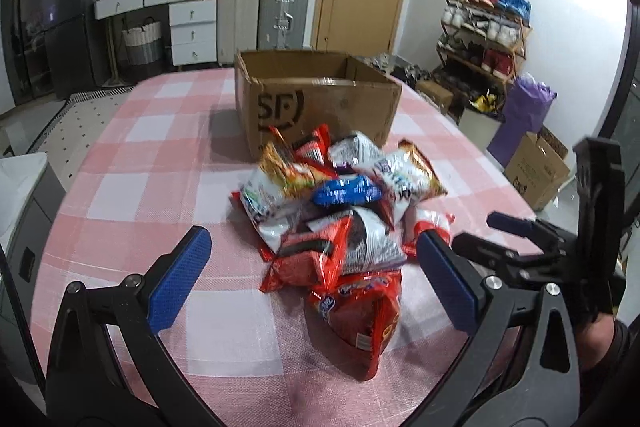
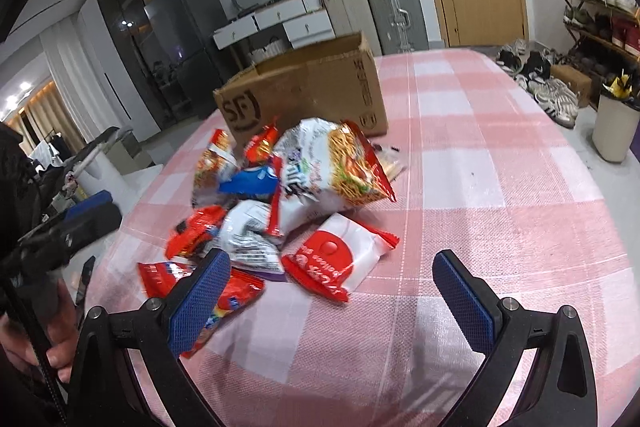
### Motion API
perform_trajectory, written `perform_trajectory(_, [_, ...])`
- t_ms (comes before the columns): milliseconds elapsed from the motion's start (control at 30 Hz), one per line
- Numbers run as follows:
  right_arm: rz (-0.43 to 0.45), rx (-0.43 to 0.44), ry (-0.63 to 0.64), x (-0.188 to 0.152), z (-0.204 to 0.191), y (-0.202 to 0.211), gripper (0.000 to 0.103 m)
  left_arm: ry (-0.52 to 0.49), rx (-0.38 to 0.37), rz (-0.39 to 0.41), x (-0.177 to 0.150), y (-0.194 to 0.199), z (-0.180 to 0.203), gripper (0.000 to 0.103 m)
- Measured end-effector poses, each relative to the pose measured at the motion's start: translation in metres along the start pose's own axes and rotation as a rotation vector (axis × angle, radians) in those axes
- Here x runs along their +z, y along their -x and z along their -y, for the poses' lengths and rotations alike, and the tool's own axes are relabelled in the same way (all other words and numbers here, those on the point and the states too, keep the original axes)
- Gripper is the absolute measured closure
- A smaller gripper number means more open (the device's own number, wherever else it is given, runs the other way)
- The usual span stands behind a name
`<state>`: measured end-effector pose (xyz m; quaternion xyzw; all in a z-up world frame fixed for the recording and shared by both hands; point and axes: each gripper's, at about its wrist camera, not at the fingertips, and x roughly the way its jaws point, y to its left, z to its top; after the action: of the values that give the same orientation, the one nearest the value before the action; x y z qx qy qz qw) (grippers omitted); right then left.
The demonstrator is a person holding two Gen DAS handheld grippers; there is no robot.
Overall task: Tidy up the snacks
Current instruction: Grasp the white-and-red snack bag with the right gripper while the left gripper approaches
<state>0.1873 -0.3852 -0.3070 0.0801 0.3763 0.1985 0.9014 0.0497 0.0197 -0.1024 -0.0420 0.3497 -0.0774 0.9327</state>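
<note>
A heap of snack bags (image 1: 340,219) lies on the pink checked table (image 1: 120,187), just in front of an open cardboard box (image 1: 316,95). My left gripper (image 1: 314,259) is open over the near side of the heap, above a red bag (image 1: 360,315). A blue pack (image 1: 346,191) sits in the middle. In the right wrist view my right gripper (image 2: 332,263) is open, its pads on either side of a red-and-white bag (image 2: 340,259). A large noodle bag (image 2: 344,163) tops the heap (image 2: 280,195) before the box (image 2: 304,87). Neither gripper holds anything.
The right gripper (image 1: 490,233) shows at the right edge, the left gripper (image 2: 96,213) and a hand (image 2: 52,339) at the left edge. Suitcases (image 1: 280,11), white drawers (image 1: 192,31), a shoe rack (image 1: 484,31), a bin (image 2: 616,131) and a floor carton (image 1: 536,171) surround the table (image 2: 500,195).
</note>
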Motion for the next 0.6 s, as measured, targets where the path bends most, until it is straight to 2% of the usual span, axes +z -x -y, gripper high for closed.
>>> perform_trajectory(133, [-0.045,-0.005,-0.008,0.002,0.003,-0.018,0.000,0.014,-0.017,-0.036,-0.003,-0.022,-0.003,0.001])
perform_trajectory(467, [-0.111,-0.011,-0.021,0.011,0.004,-0.052,0.001,0.024,-0.047,-0.061,-0.002,-0.059,-0.011,0.001])
perform_trajectory(567, [-0.118,-0.024,-0.006,0.012,0.001,-0.057,0.005,0.038,-0.054,-0.071,-0.002,-0.063,-0.017,0.001])
perform_trajectory(600, [-0.119,-0.035,0.004,0.012,0.000,-0.058,0.010,0.042,-0.055,-0.073,-0.002,-0.065,-0.018,0.001])
